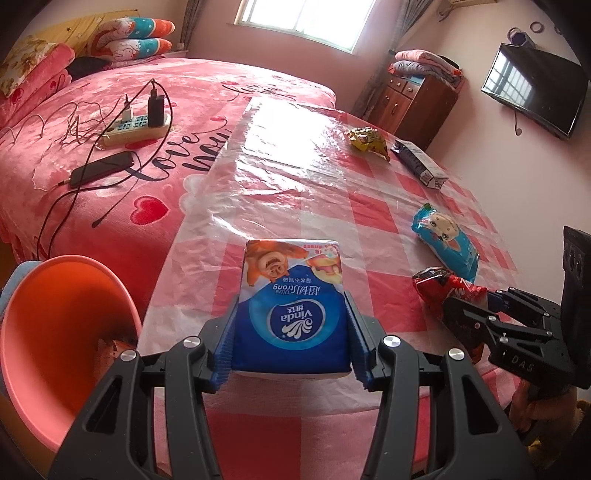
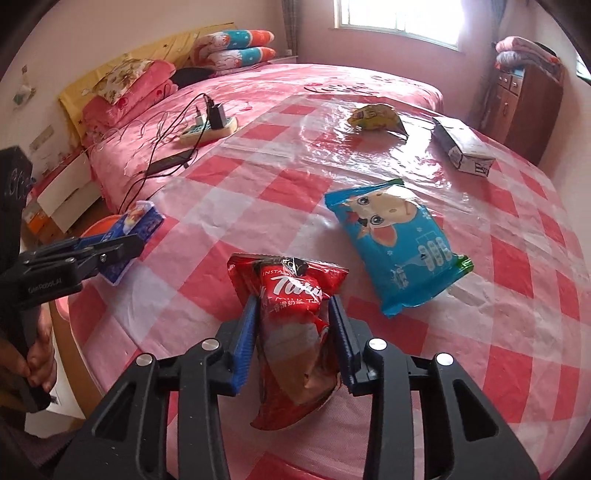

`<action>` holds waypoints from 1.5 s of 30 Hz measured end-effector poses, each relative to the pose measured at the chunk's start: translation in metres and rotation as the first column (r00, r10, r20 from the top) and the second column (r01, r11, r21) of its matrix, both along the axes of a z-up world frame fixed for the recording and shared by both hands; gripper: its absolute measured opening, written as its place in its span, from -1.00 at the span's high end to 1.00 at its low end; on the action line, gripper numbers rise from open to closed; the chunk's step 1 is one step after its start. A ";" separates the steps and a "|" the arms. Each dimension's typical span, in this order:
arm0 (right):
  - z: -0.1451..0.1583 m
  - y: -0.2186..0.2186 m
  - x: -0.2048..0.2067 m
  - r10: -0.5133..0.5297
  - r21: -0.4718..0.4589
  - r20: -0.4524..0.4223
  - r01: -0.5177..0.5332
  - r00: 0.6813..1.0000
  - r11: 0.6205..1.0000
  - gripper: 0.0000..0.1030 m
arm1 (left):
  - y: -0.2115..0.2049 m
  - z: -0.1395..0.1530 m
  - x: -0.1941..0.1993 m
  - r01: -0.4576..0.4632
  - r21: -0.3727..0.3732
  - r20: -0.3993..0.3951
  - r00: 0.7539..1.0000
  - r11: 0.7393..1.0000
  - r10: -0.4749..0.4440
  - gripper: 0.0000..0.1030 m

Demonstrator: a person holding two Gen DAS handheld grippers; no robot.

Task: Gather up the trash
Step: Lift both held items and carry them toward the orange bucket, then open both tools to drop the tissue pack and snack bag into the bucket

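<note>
Left wrist cam sits just behind the left tongs (image 1: 291, 332), looking fwd and steeply down along the fingers over the checkered tabletop (image 1: 332, 206), close up; bed (image 1: 110, 122) at left, window (image 1: 303, 18) beyond. Right wrist cam sits likewise behind the right tongs (image 2: 293, 332), same tilt, set further right. Both share the tabletop, blue cartoon packet (image 1: 445, 236) (image 2: 399, 243), bed, window; each also catches the other tongs at frame edge (image 1: 461, 314) (image 2: 122, 247).
</note>
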State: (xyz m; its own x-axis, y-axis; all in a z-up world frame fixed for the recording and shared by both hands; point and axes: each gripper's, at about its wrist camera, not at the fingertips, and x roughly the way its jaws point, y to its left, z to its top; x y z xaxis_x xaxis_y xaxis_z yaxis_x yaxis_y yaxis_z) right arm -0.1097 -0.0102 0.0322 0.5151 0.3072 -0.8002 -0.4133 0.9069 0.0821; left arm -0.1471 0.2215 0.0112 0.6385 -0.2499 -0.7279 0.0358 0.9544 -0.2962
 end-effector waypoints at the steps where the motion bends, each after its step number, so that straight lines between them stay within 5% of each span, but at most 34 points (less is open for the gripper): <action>1: 0.002 -0.001 0.002 -0.009 0.011 -0.005 0.009 1.000 1.000 0.24 | 0.002 0.001 -0.001 -0.004 -0.001 0.003 1.000 1.000 0.004 -0.03; 9: 0.023 0.013 0.010 -0.005 0.101 -0.030 0.008 1.000 0.995 0.24 | 0.025 0.010 -0.006 -0.051 0.006 0.027 0.998 0.999 0.050 -0.03; 23: 0.051 0.121 0.016 0.204 0.200 -0.055 -0.189 0.977 0.961 0.24 | 0.106 0.013 -0.038 -0.253 0.077 0.033 0.967 0.964 0.252 -0.03; 32: 0.044 0.203 0.010 0.342 0.263 -0.103 -0.306 0.934 0.915 0.24 | 0.155 -0.010 -0.059 -0.369 0.148 -0.015 0.927 0.918 0.375 -0.03; 42: 0.018 0.264 -0.004 0.433 0.295 -0.160 -0.376 0.887 0.879 0.18 | 0.176 -0.039 -0.067 -0.409 0.168 -0.081 0.901 0.897 0.426 -0.04; 43: 0.014 0.268 -0.003 0.428 0.289 -0.164 -0.371 0.889 0.882 0.18 | 0.177 -0.043 -0.066 -0.411 0.174 -0.091 0.898 0.895 0.430 -0.09; 45: 0.009 0.269 -0.001 0.418 0.295 -0.174 -0.358 0.891 0.886 -0.08 | 0.178 -0.049 -0.064 -0.413 0.198 -0.115 0.891 0.889 0.440 -0.55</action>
State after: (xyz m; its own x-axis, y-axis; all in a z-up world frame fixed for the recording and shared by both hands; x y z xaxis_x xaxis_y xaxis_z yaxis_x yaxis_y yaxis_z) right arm -0.1111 0.2593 0.0414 0.1270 0.6479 -0.7511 -0.6704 0.6142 0.4164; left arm -0.2108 0.3999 -0.0375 0.5341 0.1526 -0.8315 -0.4186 0.9022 -0.1034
